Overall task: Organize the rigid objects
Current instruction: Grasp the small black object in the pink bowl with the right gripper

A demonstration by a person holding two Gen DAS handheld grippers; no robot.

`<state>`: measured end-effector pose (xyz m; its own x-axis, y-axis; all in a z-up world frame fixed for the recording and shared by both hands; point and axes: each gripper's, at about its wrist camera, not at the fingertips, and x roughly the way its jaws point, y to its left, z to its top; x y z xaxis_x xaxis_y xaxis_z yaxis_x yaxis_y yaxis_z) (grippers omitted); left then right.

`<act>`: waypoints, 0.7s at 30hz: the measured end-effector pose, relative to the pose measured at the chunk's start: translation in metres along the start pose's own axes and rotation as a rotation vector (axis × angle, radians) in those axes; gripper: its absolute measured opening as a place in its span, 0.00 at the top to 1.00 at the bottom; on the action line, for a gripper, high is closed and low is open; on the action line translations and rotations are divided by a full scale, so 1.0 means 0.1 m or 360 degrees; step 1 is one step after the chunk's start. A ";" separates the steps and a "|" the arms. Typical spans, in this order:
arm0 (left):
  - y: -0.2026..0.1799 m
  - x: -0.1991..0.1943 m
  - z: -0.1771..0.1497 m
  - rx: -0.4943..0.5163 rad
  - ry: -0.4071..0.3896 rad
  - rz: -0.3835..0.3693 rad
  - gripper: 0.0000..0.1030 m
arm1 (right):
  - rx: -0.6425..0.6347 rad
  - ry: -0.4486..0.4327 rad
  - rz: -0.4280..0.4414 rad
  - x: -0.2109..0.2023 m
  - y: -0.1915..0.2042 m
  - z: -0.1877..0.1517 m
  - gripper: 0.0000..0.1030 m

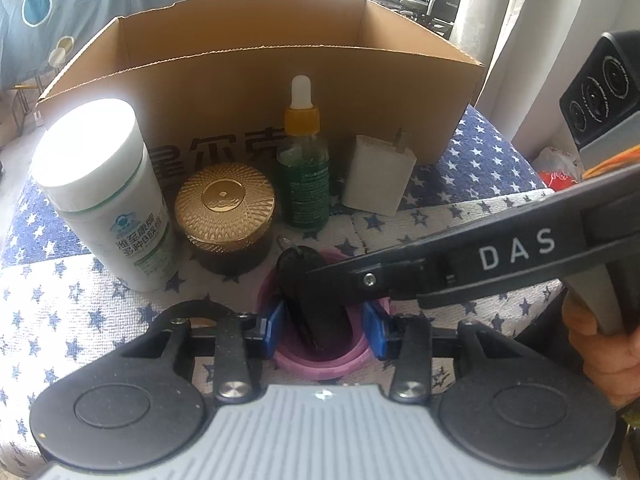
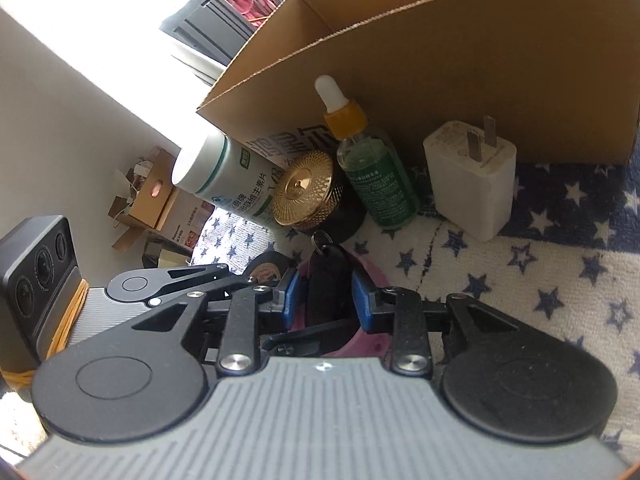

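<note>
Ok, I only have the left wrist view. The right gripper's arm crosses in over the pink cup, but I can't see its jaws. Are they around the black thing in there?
Observer: Yes. The right gripper has one blue pad on each side of the black key fob, which stands in the pink cup. I can't tell whether the pads are touching it.
Operator: Is anything attached to the fob?
Observer: A metal key ring at its far end, next to the gold-lidded jar.
Operator: How is the white charger sitting?
Observer: The white charger stands with its two flat prongs pointing up, apart from the dropper bottle.
</note>
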<state>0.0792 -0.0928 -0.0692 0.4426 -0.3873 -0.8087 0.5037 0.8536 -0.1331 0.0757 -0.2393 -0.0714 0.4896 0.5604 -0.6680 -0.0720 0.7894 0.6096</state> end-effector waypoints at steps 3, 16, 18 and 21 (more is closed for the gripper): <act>0.00 0.01 0.00 -0.0005 -0.0007 -0.0003 0.57 | -0.0004 0.0010 -0.0032 0.05 0.02 -0.01 0.72; -0.03 -0.10 -0.03 0.0029 -0.0094 0.0030 0.73 | 0.0093 -0.0053 0.0028 -0.02 -0.03 -0.05 0.73; -0.05 -0.16 -0.04 0.0046 -0.0117 0.0038 0.73 | 0.0091 -0.0070 0.0034 -0.07 0.00 -0.06 0.72; -0.08 -0.29 -0.06 0.0055 -0.0148 0.0041 0.73 | 0.0073 -0.0096 0.0035 -0.18 0.07 -0.08 0.72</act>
<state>0.0580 -0.0866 -0.0479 0.5219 -0.3975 -0.7547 0.5157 0.8518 -0.0921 0.0589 -0.2421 -0.0587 0.5398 0.5603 -0.6282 -0.0443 0.7642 0.6435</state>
